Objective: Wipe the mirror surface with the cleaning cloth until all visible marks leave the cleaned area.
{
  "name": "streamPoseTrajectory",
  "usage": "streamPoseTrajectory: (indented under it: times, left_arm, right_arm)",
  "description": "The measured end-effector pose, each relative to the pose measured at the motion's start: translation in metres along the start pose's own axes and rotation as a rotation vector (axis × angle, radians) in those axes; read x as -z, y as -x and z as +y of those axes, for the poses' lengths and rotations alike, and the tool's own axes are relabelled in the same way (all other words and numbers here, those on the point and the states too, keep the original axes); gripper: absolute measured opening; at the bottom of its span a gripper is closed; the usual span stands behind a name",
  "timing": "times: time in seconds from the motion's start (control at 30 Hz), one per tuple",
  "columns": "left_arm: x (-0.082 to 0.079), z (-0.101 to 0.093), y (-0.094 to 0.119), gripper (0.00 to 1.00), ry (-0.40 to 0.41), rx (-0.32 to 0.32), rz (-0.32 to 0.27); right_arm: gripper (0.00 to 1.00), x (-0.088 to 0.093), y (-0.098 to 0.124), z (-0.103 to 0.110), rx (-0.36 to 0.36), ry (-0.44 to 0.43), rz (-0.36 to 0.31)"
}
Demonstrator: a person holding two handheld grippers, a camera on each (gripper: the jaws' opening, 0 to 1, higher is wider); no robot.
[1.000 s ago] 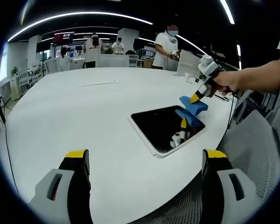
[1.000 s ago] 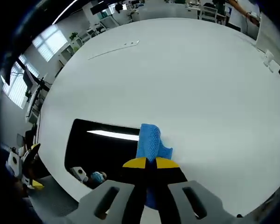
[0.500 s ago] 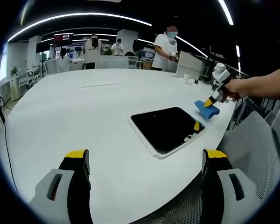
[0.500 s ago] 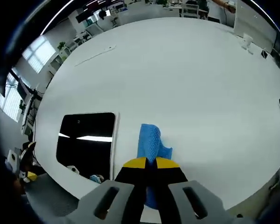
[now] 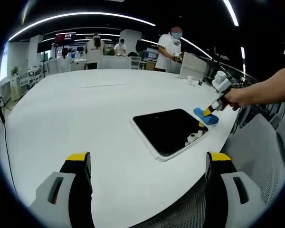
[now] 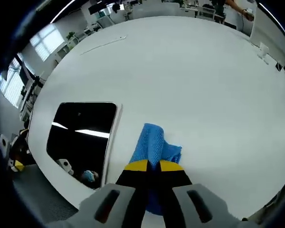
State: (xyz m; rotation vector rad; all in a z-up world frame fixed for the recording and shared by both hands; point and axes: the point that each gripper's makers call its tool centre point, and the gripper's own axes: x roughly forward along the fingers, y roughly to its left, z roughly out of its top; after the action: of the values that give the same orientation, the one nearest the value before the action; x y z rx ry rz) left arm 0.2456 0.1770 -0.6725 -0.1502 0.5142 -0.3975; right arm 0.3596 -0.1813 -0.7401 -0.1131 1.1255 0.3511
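Your right gripper [image 6: 149, 166] fingers pinch the blue cloth [image 6: 154, 145] on the bench [image 6: 190, 80], at 3 o'clock from the mirror [image 6: 80, 135]. Your left gripper [image 5: 147, 164] fingers are wide. Lift the cloth, or it may catch the mirror's edge.

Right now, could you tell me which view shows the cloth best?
The right gripper view: the blue cloth lies close and large, pinched in the right gripper, on the table beside the mirror. The left gripper view shows it small and far off, past the mirror's far corner.
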Motion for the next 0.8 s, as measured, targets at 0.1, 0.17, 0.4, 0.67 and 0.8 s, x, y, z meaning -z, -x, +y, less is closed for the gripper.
streamPoseTrajectory:
  times: [0.1,0.17,0.4,0.67,0.8]
  left_arm:
    - [-0.003,0.008,0.005,0.99,0.033,-0.016,-0.012]
    - [-0.006,0.009,0.005,0.99,0.03,-0.026,-0.019]
    - [-0.019,0.021,0.006,0.99,-0.031,-0.009,0.002]
    - [-0.024,0.034,0.014,0.99,-0.056,-0.016,-0.004]
    - [-0.031,0.037,0.019,0.99,-0.098,-0.008,-0.014]
  right_arm:
    - [0.08,-0.007,0.004,0.01,-0.086,-0.105,-0.036]
    - [0.15,-0.013,0.01,0.009,-0.108,-0.063,-0.075]
    - [0.53,-0.029,0.038,0.003,-0.117,0.173,-0.27]
    - [0.93,-0.01,0.063,-0.02,-0.112,0.137,-0.418]
    - [0.98,0.002,0.07,-0.029,-0.093,0.137,-0.454]
